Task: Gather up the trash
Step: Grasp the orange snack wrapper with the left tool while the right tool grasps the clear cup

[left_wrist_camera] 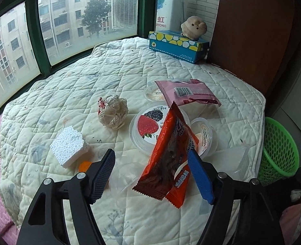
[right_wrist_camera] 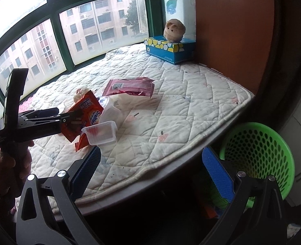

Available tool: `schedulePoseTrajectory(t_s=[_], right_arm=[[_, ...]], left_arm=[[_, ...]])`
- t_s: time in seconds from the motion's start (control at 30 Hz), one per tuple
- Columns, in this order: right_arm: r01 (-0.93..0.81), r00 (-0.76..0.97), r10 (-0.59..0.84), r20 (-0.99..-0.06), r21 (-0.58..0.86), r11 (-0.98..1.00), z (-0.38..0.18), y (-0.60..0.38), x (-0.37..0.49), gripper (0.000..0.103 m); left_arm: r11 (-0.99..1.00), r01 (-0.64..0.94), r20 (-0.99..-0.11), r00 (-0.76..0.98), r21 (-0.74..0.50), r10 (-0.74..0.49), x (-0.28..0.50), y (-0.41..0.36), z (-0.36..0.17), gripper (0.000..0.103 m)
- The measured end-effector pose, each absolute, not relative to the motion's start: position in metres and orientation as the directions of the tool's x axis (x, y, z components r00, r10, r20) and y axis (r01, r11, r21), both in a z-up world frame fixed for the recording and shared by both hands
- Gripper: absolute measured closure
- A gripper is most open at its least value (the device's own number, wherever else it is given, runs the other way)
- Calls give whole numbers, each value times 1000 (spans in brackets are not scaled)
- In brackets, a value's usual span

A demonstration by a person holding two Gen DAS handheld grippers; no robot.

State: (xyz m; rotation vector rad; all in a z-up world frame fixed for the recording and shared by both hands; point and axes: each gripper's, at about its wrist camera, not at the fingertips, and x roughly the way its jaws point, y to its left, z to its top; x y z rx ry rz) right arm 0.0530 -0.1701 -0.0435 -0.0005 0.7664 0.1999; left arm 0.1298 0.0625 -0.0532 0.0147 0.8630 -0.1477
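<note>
Orange wrapper (left_wrist_camera: 168, 155) between left gripper (left_wrist_camera: 153, 163) pads, grip unclear | right gripper (right_wrist_camera: 151, 169) open, empty

Glossy orange foil wrapper (left_wrist_camera: 168, 155) at six o'clock, quilted matt cloth pad (left_wrist_camera: 89, 77) beneath, perforated green plastic basket (right_wrist_camera: 258, 153) at three

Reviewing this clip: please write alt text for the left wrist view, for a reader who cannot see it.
The left tongs stand open around an upright orange snack wrapper on a quilted white pad. Beyond it lie a berry-printed tub lid, a pink wrapper, a crumpled plastic ball and a foam block; a green basket stands at the right edge.
</note>
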Motion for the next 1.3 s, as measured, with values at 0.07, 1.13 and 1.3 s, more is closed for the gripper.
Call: schedulePoseTrajectory(t_s=[0.07,1.13,1.3], right_arm=[[-185,699,182,-692,71,980,-45,-168,55,4],[-367,570,347,-745,147,918,-97,-83,117,48],[-356,586,352,-730,158,921,-90,-95,108,48]], left_arm=[[988,142,-762,633,-63,-140,132,63,-56,39],[979,158,-690,694,-130,-203,87,93,-22,95],[976,172,-685,696,-131,-214,85,88,-17,95]])
